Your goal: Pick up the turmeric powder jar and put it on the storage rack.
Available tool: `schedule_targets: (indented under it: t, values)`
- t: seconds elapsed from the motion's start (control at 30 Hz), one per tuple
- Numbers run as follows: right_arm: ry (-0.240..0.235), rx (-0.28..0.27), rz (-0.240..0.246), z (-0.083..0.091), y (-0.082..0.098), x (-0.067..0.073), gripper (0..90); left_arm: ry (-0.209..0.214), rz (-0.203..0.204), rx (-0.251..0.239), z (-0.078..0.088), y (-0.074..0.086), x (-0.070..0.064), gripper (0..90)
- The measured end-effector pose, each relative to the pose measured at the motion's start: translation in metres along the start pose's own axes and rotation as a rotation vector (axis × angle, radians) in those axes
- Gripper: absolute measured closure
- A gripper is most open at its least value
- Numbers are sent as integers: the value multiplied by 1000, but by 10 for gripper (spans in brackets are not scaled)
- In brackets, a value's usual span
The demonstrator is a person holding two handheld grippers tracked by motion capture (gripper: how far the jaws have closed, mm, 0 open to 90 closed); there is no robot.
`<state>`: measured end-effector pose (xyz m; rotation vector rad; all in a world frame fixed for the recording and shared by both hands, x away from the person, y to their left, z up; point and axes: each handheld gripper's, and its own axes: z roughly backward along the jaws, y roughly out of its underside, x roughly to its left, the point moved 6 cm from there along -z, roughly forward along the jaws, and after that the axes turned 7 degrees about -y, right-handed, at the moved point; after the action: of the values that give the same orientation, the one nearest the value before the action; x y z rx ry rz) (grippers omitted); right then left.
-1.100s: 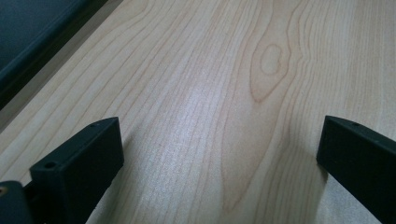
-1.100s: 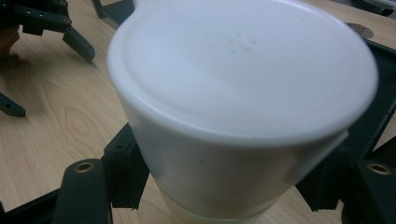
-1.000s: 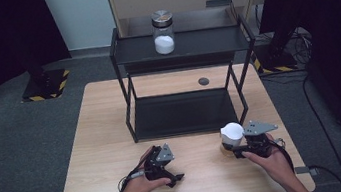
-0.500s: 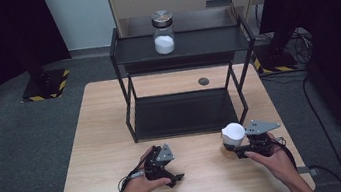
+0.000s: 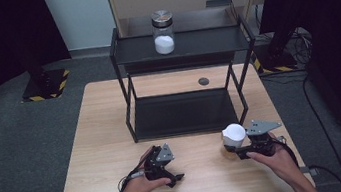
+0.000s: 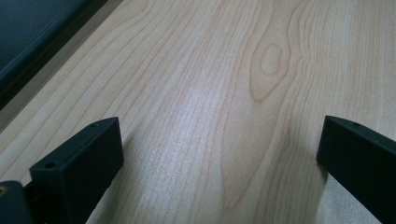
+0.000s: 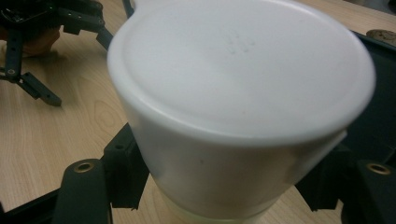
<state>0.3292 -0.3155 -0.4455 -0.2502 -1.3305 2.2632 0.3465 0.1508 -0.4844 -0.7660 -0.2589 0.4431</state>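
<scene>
The right gripper (image 5: pixel 241 150) sits at the lower right of the desk (image 5: pixel 103 135). Its jaws are clamped on a white cup (image 5: pixel 234 136), one on each side. The left gripper (image 5: pixel 169 173), lower middle, has its jaws wide apart over bare wood.

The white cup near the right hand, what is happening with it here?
A person sits at a wooden table with a gripper in each hand. The right gripper is shut on the white cup, holding it upright just in front of a black two-level shelf. The left gripper is open and holds nothing, low over the table. A lidded glass jar with white contents stands on the shelf's top level.
</scene>
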Motion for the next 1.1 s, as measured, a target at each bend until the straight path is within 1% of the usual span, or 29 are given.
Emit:
schedule_targets:
  t: [0.23, 0.3, 0.8, 1.1]
  values:
    - [-23, 2, 7, 2, -5, -3, 313, 0, 1, 0, 0, 0, 0, 0]
    - [-34, -5, 2, 4, -7, -4, 313, 0, 0, 0, 0, 0, 0, 0]
    - [-67, 18, 43, 10, -24, -10, 313, -1, 2, 0, 0, 0, 0, 0]
    - [-80, 21, 56, 14, -35, -15, 313, -1, -2, 2, 0, 0, 0, 0]
